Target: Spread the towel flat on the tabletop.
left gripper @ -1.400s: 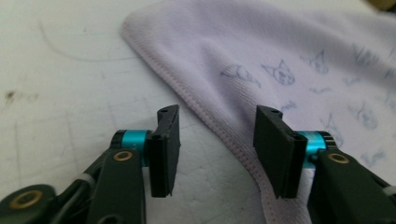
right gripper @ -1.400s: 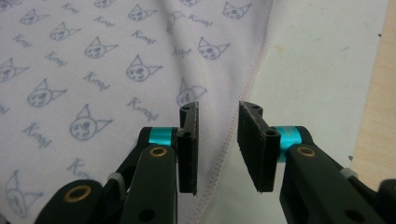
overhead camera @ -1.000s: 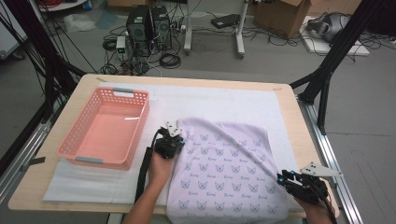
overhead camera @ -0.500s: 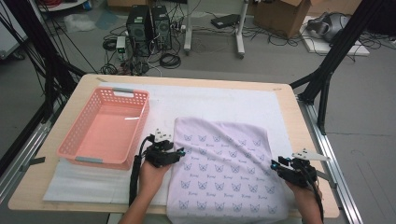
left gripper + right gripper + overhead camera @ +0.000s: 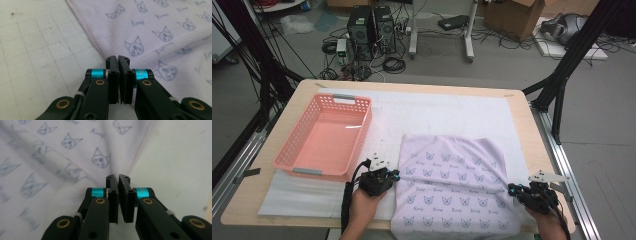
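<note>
A lavender towel (image 5: pixel 452 185) printed with small cat faces lies spread on the white mat (image 5: pixel 437 110). My left gripper (image 5: pixel 396 175) is at the towel's left hem. Its jaws have just been closing and now stand shut (image 5: pixel 117 58) with the hem of the towel (image 5: pixel 155 30) pinched at their tips. At the right hem, my right gripper (image 5: pixel 511 189) has also just been closing. Its jaws meet (image 5: pixel 118 177) on the towel's edge, and creases in the towel (image 5: pixel 62 150) run toward them.
A pink plastic basket (image 5: pixel 292 145) with nothing in it stands at the left of the wooden table (image 5: pixel 307 90). The towel's near edge hangs at the table's front. Black frame legs, computers and cables stand on the floor behind.
My left gripper has slid down the towel's left edge toward the person. The raised far-left corner now lies flat. The right gripper stays at the right edge.
</note>
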{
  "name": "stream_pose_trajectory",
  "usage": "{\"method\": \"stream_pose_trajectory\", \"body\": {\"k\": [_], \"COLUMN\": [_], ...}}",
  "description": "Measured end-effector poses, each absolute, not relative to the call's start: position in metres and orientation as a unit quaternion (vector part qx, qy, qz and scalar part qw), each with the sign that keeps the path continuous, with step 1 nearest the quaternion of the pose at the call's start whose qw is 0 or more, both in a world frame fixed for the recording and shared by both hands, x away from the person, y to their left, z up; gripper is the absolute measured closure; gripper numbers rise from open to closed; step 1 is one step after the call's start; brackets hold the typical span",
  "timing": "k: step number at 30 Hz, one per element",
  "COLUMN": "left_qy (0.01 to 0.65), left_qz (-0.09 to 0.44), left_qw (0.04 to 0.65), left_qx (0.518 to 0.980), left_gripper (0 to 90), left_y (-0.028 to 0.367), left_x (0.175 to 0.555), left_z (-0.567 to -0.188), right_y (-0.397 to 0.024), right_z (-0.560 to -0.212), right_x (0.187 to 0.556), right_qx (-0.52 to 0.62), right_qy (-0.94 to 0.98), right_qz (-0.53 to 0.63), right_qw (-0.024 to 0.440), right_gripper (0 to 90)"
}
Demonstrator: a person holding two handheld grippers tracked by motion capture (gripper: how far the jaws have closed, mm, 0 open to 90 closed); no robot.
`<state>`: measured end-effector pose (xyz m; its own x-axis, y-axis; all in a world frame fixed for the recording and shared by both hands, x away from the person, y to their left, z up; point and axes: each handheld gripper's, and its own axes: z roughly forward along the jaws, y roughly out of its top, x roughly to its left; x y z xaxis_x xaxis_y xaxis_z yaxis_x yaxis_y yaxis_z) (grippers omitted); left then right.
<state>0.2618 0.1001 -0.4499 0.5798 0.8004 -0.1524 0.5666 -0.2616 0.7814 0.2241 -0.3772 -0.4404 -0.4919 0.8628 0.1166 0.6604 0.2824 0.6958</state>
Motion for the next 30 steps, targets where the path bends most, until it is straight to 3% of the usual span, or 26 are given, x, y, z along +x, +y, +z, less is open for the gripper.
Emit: {"method": "stream_pose_trajectory", "body": {"k": [3, 6, 9, 14, 22, 25, 26, 27, 30], "left_qy": [0.436, 0.437, 0.433, 0.427, 0.431, 0.435, 0.436, 0.436, 0.438], "left_qz": [0.133, 0.128, 0.129, 0.119, 0.11, 0.115, 0.117, 0.12, 0.143], "left_qw": [0.433, 0.448, 0.46, 0.493, 0.485, 0.478, 0.476, 0.477, 0.478], "left_qx": [0.778, 0.769, 0.764, 0.749, 0.753, 0.754, 0.755, 0.754, 0.748], "left_gripper": [84.4, 66.8, 54.5, 46.6, 45.5, 45.6, 45.6, 45.5, 46.6], "left_y": [0.102, 0.102, 0.102, 0.103, 0.102, 0.101, 0.099, 0.098, 0.095], "left_x": [0.26, 0.262, 0.263, 0.269, 0.304, 0.314, 0.317, 0.319, 0.325], "left_z": [-0.451, -0.451, -0.45, -0.447, -0.447, -0.445, -0.444, -0.443, -0.439], "right_y": [-0.375, -0.375, -0.378, -0.376, -0.358, -0.351, -0.35, -0.35, -0.348], "right_z": [-0.438, -0.432, -0.425, -0.422, -0.429, -0.441, -0.442, -0.442, -0.44], "right_x": [0.214, 0.219, 0.232, 0.283, 0.356, 0.372, 0.373, 0.374, 0.379], "right_qx": [0.475, 0.483, 0.486, 0.497, 0.502, 0.493, 0.489, 0.486, 0.486], "right_qy": [0.792, 0.776, 0.758, 0.748, 0.762, 0.784, 0.784, 0.784, 0.78], "right_qz": [0.356, 0.373, 0.395, 0.388, 0.363, 0.331, 0.334, 0.335, 0.28], "right_qw": [0.139, 0.158, 0.183, 0.207, 0.187, 0.18, 0.189, 0.194, 0.276], "right_gripper": [79.1, 64.5, 60.4, 59.0, 55.0, 59.4, 77.5, 84.9, 86.2]}}
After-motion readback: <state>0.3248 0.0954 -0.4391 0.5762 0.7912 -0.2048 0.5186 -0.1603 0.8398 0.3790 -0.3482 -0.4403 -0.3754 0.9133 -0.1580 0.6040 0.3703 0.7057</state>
